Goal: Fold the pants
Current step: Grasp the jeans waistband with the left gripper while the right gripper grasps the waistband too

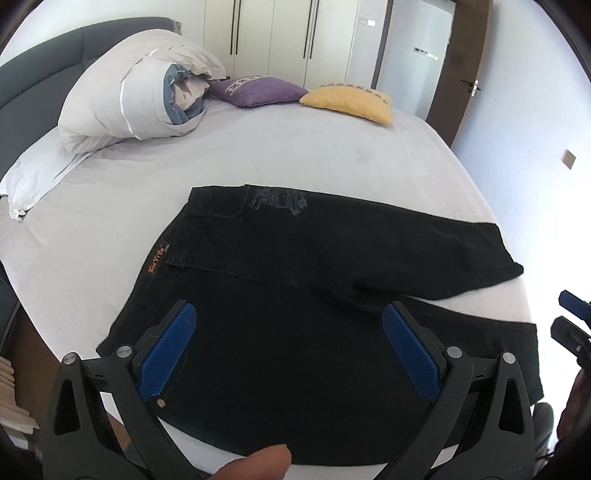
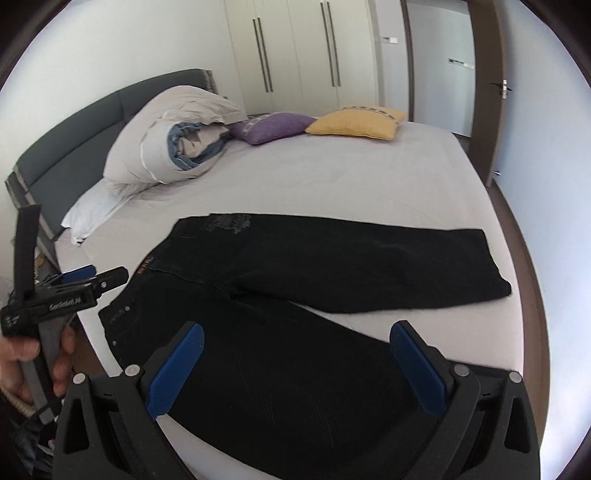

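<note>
A bedroom with tall white wardrobe doors [image 1: 273, 33] along the back wall and a brown-framed doorway [image 2: 487, 85] off to the right holds a wide bed covered in a pale grey fitted sheet [image 1: 295, 147], backed by a dark grey upholstered headboard [image 2: 74, 147]. Far ahead of both grippers, near the headboard, sits a rolled-up beige duvet with a blue lining [image 1: 140, 92] on a white pillow [image 1: 37, 173], and beside it lie a purple square cushion [image 1: 255, 90] and a yellow square cushion [image 1: 349, 101].

The black denim pants [image 1: 295, 258] lie flat and unfolded on the sheet, waistband to the left, the two legs spread apart toward the right. The left gripper [image 1: 288, 332] hovers just above the waist and seat area, its blue-padded jaws spread wide and holding nothing. The right gripper [image 2: 295, 358] hangs over the nearer leg, jaws equally wide and empty.
</note>
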Tool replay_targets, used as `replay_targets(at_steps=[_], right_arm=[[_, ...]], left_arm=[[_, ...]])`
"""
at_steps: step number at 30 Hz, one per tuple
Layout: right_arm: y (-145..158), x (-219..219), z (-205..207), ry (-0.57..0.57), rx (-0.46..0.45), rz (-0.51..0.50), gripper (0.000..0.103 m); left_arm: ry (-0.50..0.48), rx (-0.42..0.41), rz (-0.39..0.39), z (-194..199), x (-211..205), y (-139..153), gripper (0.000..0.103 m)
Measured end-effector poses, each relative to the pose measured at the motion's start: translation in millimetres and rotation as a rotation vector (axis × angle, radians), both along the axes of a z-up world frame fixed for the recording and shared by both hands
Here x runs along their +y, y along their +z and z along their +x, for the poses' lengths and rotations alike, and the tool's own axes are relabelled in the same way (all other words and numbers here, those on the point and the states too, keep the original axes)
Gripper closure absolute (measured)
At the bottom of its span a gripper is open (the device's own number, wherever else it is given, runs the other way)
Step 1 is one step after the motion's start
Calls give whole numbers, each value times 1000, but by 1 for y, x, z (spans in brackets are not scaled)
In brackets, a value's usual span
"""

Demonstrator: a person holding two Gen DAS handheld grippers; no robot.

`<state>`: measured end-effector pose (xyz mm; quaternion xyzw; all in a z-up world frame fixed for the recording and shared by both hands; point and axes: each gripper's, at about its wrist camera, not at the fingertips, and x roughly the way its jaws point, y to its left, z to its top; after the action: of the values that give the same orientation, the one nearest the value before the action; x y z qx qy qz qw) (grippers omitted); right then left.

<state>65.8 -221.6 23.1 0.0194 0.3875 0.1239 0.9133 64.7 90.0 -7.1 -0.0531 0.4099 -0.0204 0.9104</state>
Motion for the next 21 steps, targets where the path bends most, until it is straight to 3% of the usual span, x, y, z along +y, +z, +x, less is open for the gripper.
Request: replay_targets(at_steps=[3,8,11,13,16,19,20,21], right_arm=[[11,-4,28,62,-51,-10,0],[12,9,87,224,-106,-39,0],[-1,17,130,322,-76,-50,0],[-14,21,159,361,-29,-63,10],[-31,20,194,403,22,-76,17],[-50,14,229,441,67,-55,17],[-56,14,240,454,80,-54,17],[-62,14,247,465,88,-62,18]], left_arm=[[38,10,-103,38,38,10,0],[104,58,-352,118,92,3,0],[119,83,-330,174,99,-5,2],[95,154,-336,215,96,-19,2],[56,223,-406,264,97,-39,2],[38,259,-421,304,97,-54,2],[18,261,-390,315,94,-57,2],[-15,259,-302,327,88,-59,2]])
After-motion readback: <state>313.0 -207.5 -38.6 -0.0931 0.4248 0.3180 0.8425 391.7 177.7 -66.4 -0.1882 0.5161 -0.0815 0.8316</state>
